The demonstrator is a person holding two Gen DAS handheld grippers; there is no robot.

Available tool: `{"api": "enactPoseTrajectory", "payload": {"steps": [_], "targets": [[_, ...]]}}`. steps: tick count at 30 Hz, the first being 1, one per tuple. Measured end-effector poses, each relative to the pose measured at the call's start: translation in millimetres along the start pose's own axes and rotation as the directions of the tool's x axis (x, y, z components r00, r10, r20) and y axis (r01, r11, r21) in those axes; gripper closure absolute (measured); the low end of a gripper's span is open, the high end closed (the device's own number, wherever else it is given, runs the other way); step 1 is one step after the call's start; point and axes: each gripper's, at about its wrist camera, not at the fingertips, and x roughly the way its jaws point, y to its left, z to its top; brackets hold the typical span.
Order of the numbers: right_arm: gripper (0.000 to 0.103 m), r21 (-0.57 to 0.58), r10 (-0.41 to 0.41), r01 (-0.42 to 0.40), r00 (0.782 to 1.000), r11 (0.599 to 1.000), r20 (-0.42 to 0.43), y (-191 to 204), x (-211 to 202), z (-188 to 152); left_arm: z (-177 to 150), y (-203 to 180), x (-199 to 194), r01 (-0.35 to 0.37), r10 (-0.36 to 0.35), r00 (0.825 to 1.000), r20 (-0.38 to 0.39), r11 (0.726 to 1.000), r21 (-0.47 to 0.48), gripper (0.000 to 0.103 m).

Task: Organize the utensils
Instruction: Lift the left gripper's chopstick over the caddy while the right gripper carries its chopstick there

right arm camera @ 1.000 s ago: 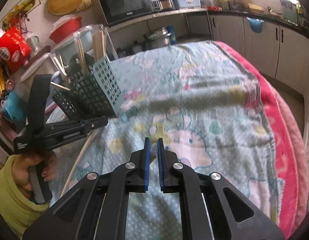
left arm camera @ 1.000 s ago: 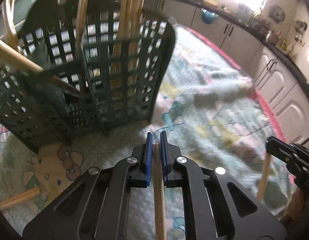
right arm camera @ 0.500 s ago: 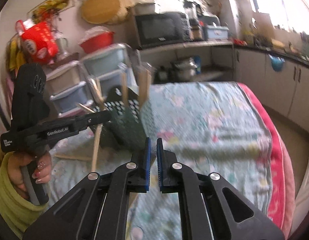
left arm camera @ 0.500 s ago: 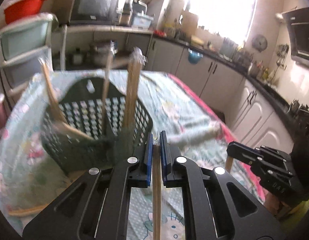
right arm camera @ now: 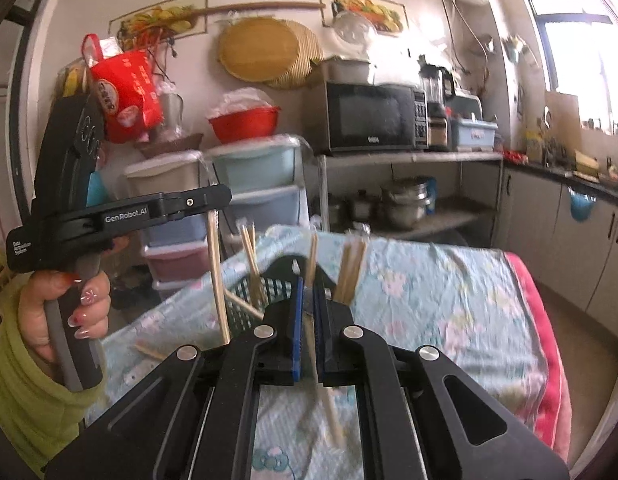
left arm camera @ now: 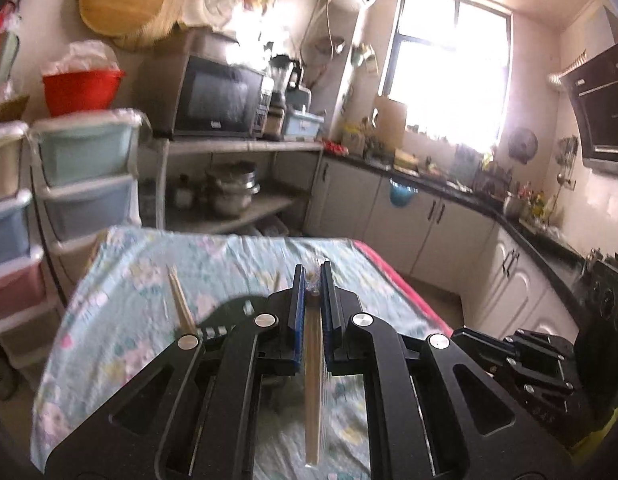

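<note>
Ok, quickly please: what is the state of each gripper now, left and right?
Left gripper: shut on a pale wooden chopstick.
Right gripper: shut on a thin wooden chopstick.

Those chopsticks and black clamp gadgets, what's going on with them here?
A person is tidying chopsticks with two hand-held grippers. The left gripper is shut on a wooden chopstick that hangs below its jaws, and the right gripper is shut on another chopstick. Both are raised over the table's flowered cloth. The dark slotted basket already holds several chopsticks upright, and one stray stick lies on the cloth beside it.
</note>
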Motion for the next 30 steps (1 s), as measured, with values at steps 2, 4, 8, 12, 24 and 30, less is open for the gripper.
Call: {"api": "enactPoseTrajectory", "payload": {"steps": [2, 4, 8, 12, 24, 30], "targets": [[0.098, -0.009, 0.001, -0.001, 1.0, 1.0, 0.021, 2, -1, 8, 9, 1, -5, -0.007, 0.007, 1.0, 0.026, 1.0, 0.001, 0.099], [0.098, -0.02, 0.004, -0.003, 0.999, 1.0, 0.047, 4, 0, 19, 17, 3, -8, -0.011, 0.012, 0.999, 0.051, 1.0, -0.003, 0.099], [0.098, -0.035, 0.01, -0.006, 0.996, 0.999, 0.094, 8, 0, 38, 35, 7, -14, -0.025, 0.025, 0.995, 0.099, 1.0, -0.006, 0.099], [0.098, -0.043, 0.018, -0.012, 0.991, 0.999, 0.136, 11, 2, 56, 49, 10, -13, -0.03, 0.031, 0.992, 0.119, 0.999, -0.016, 0.099], [0.098, -0.047, 0.025, -0.016, 0.981, 0.999, 0.193, 10, 17, 94, 74, 15, 7, -0.062, 0.065, 0.987, 0.146, 0.998, -0.02, 0.099], [0.098, -0.04, 0.02, -0.011, 0.972, 0.999, 0.233, 5, 22, 106, 77, 17, 18, -0.094, 0.096, 0.982, 0.16, 0.995, -0.016, 0.099]]}}
